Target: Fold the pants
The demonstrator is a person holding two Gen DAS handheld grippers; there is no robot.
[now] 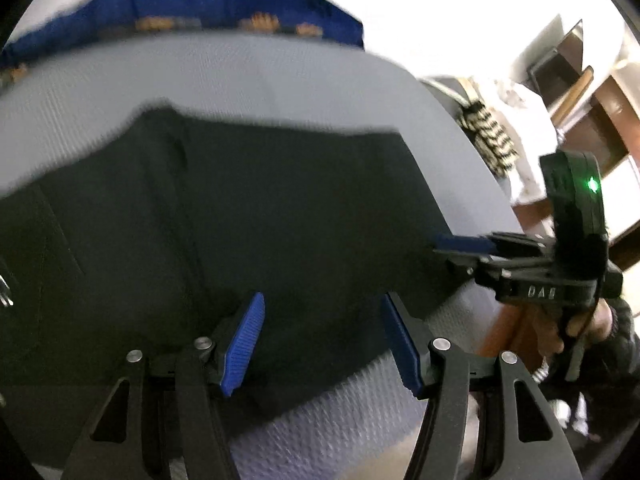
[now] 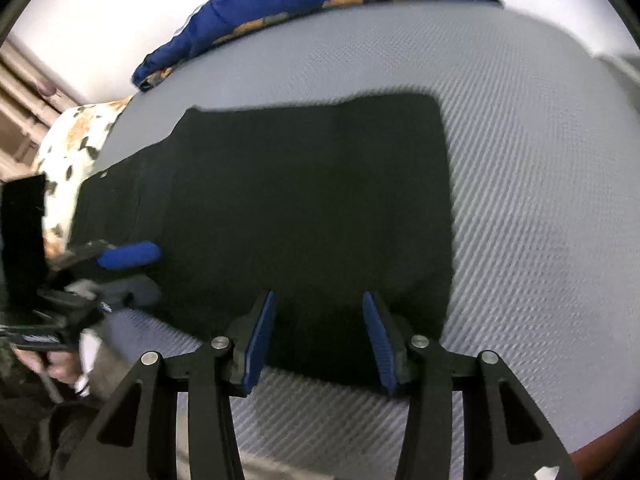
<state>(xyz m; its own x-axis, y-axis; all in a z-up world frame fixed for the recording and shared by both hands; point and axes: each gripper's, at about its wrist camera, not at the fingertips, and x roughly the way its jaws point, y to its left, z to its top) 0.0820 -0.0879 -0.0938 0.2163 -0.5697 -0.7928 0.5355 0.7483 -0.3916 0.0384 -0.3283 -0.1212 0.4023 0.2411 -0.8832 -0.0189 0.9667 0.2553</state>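
Black pants [image 1: 248, 208] lie flat and folded on a grey textured mattress [image 1: 248, 76]; they also show in the right wrist view [image 2: 304, 200]. My left gripper [image 1: 320, 304] is open, its blue pads just above the pants' near edge. My right gripper [image 2: 318, 300] is open over the near edge of the pants toward their right end. The right gripper also appears in the left wrist view [image 1: 460, 246], coming in from the right edge of the pants. The left gripper appears in the right wrist view [image 2: 132, 256] at the pants' left side.
A blue quilt with orange pattern [image 1: 208, 8] lies along the far side of the mattress [image 2: 540, 200]. A white patterned pillow [image 2: 76, 152] sits at the left. Wooden furniture [image 1: 592, 112] and a striped cloth [image 1: 488, 136] stand beyond the right edge.
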